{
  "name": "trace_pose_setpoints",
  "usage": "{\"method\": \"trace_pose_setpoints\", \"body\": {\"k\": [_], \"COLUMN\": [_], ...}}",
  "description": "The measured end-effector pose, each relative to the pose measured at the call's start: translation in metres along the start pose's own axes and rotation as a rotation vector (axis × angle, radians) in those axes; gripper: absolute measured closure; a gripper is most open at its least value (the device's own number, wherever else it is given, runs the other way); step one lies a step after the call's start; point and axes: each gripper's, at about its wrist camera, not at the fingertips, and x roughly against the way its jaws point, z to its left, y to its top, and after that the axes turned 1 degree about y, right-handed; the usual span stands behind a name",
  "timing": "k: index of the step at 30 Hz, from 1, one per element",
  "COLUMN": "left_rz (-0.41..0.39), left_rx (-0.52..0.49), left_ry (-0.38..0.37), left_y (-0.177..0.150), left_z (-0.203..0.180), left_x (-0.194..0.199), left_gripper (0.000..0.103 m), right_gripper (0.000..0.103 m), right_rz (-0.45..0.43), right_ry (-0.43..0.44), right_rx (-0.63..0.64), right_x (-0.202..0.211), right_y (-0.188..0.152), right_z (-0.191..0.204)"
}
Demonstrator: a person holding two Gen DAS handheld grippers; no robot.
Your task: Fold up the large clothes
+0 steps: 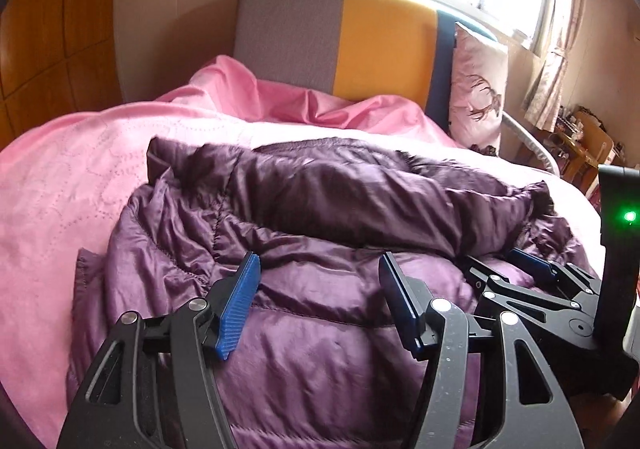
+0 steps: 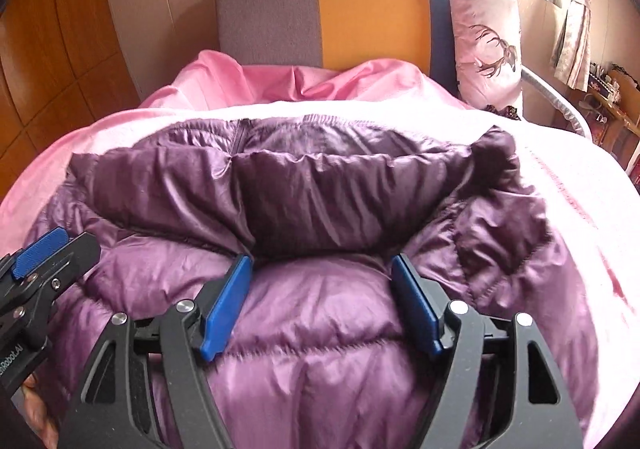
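Observation:
A purple quilted down jacket (image 1: 320, 209) lies bunched on the pink bedspread (image 1: 80, 177), with a folded-over band across its middle. My left gripper (image 1: 318, 269) is open just above the jacket's near bulge, holding nothing. My right gripper (image 2: 322, 269) is open over the same bulge of the jacket (image 2: 312, 209), holding nothing. The right gripper shows at the right edge of the left wrist view (image 1: 508, 261). The left gripper shows at the left edge of the right wrist view (image 2: 40, 249). The two grippers are side by side.
A grey, orange and blue headboard (image 1: 340, 37) stands at the far end of the bed. A pale deer-print pillow (image 2: 486, 45) leans at its right. A bright window and curtains are behind. A cluttered wooden shelf (image 1: 580, 141) is at the far right.

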Motion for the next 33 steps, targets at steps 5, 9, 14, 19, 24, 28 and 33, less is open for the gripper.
{"method": "trace_pose_setpoints", "body": {"k": [5,9,14,19,24,28,33], "left_rz": [-0.036,-0.051,-0.058,-0.05,-0.025,0.023,0.133], "left_rx": [-0.033,-0.056,-0.073,-0.093,-0.116,-0.103,0.051], "left_ry": [-0.025,-0.049,-0.066,-0.079,-0.088,-0.103,-0.12], "left_y": [0.005,0.009,0.011,0.011,0.01,0.013,0.028], "left_z": [-0.012,-0.023,-0.035,-0.046,-0.054,-0.054,-0.027], "left_x": [0.017,0.024,0.028,0.026,0.016,0.0,-0.033], "left_gripper": [0.042,0.042,0.042,0.042,0.042,0.042,0.042], "right_gripper": [0.027,0.027,0.027,0.027,0.027,0.026,0.026], "right_rz": [-0.045,-0.061,-0.053,-0.028,-0.004,0.009,0.035], "right_ry": [-0.011,-0.048,-0.096,-0.114,-0.113,-0.126,-0.127], "right_rx": [-0.048,-0.094,-0.132,-0.181,-0.23,-0.223,-0.217], "right_x": [0.03,0.048,0.057,0.059,0.051,0.043,0.031], "right_y": [0.003,0.005,0.003,-0.008,-0.018,-0.021,-0.026], "right_z": [-0.022,-0.045,-0.072,-0.098,-0.116,-0.119,-0.121]}}
